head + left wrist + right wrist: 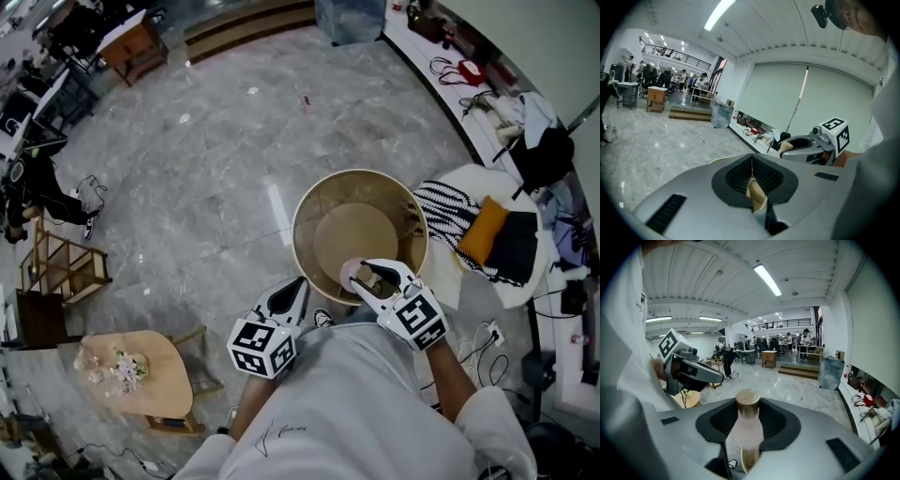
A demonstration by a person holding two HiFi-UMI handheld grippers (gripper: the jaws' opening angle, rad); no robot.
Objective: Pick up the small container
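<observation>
My left gripper (293,291) hangs beside the round table (356,225), jaws pressed together on nothing. My right gripper (367,278) clamps the small container (746,420), a pink bottle, upright above the table's near edge. I judge the pick-up nearly done. Next it needs a steady grip and a clean lift.

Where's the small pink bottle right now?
The bottle is clamped by the right gripper, centre-right in the head view, over the near edge of the round table.
</observation>
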